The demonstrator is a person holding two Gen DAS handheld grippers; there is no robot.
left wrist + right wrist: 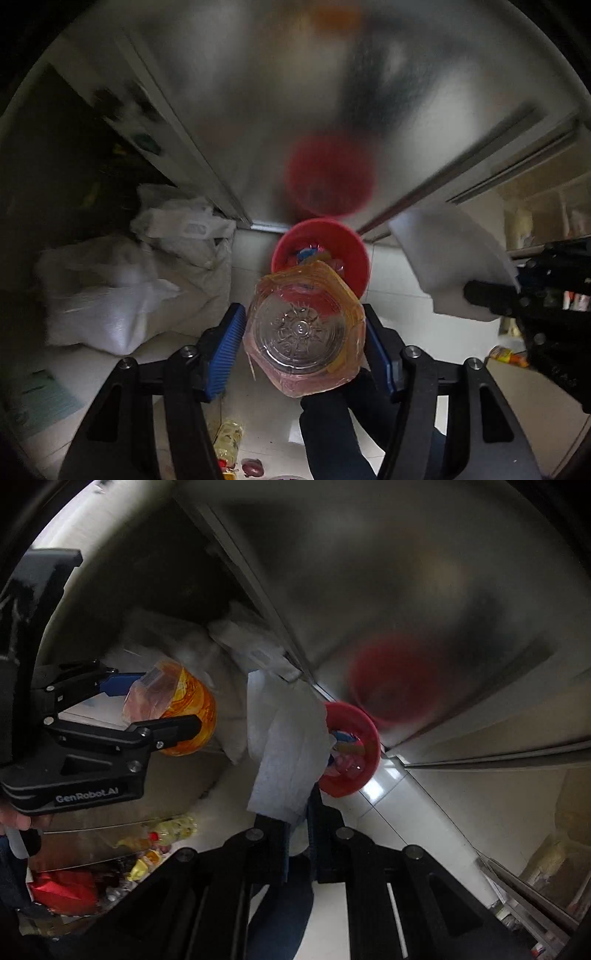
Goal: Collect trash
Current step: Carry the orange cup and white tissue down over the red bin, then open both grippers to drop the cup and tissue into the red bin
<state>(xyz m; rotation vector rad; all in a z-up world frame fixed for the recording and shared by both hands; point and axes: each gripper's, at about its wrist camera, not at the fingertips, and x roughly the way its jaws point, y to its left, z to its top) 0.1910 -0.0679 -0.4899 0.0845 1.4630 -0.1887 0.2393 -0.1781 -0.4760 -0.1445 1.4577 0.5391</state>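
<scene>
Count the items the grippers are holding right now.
2: a clear plastic bottle in the left gripper, a white paper towel in the right gripper. Both are near the red bin.

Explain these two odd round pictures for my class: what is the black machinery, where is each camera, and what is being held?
No robot here: a person carries two hand-held grippers, each with a wide-angle camera looking along its fingers. The left gripper squeezes a clear plastic bottle with an orange label, seen bottom-on. The right gripper pinches a white paper towel. Each camera also catches the other gripper from the side. Ahead, on the tiled floor, stands a red bin already holding rubbish. White sacks lie to the left.
</scene>
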